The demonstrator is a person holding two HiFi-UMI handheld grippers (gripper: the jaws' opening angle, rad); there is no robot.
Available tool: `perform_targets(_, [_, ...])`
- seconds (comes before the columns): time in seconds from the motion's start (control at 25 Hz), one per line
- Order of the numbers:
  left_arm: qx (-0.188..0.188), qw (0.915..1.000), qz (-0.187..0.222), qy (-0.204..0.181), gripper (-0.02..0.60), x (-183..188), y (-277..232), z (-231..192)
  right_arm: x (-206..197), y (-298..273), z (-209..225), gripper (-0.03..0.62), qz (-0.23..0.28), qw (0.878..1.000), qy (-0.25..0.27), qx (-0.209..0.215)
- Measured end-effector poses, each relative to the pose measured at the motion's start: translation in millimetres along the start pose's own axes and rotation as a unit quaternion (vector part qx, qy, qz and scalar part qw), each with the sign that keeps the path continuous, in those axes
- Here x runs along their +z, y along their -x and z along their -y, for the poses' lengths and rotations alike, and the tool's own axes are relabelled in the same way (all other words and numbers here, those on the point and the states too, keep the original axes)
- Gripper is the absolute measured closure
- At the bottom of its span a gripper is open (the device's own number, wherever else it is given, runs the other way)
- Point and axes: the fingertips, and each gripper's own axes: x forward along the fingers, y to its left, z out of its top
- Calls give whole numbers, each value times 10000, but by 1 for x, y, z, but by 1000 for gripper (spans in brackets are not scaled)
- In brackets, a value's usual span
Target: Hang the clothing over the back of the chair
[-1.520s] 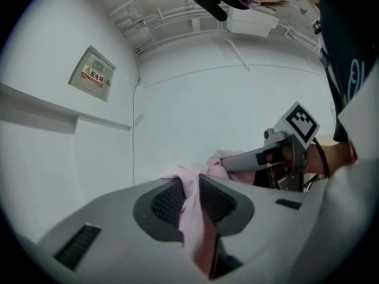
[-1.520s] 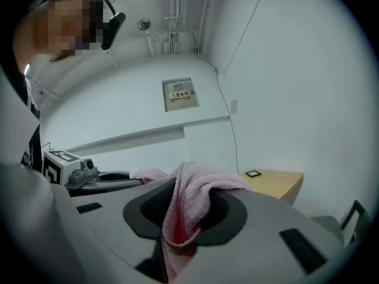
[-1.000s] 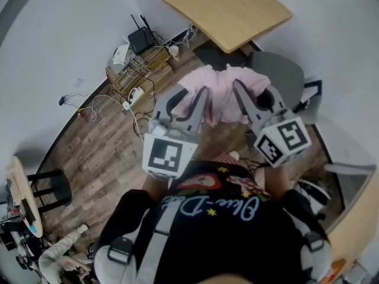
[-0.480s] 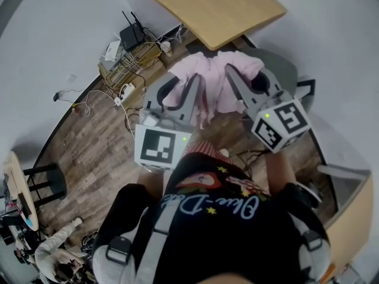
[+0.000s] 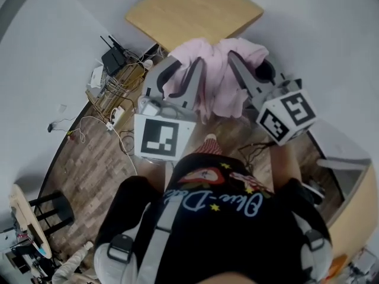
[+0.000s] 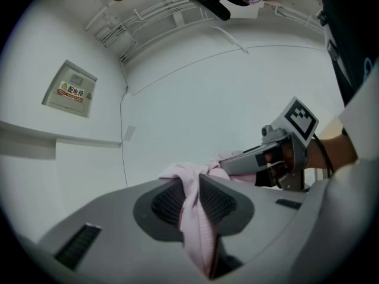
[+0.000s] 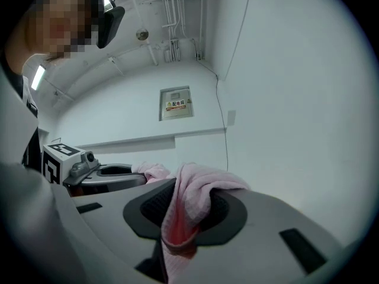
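Both jaw sets were part-closed on bunched pink garment (image 5: 220, 87): left gripper (image 5: 186, 67), right gripper (image 5: 249, 61). Risk: narrow pinches could slip, dropping cloth before the chair.

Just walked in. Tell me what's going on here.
A person holds a two-jaw gripper in each hand. The left gripper and the right gripper are each clamped on the pink garment, which hangs bunched between them in the air, near the wooden table. It is not yet draped over a chair back.
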Motion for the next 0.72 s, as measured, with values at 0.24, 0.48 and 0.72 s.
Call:
perform_targets(0.24, [-515, 9979, 381, -85, 509, 25, -73, 8, 29, 2, 67, 511, 181, 9975, 293, -610])
perform_targets(0.48, [-1161, 9902, 762, -143, 509, 49, -129, 24, 48, 16, 119, 511, 241, 9903, 351, -1320])
perform_targets(0.72, [-1740, 9789, 1054, -176, 509, 72, -168, 62, 58, 51, 160, 511, 313, 9796, 436, -1934])
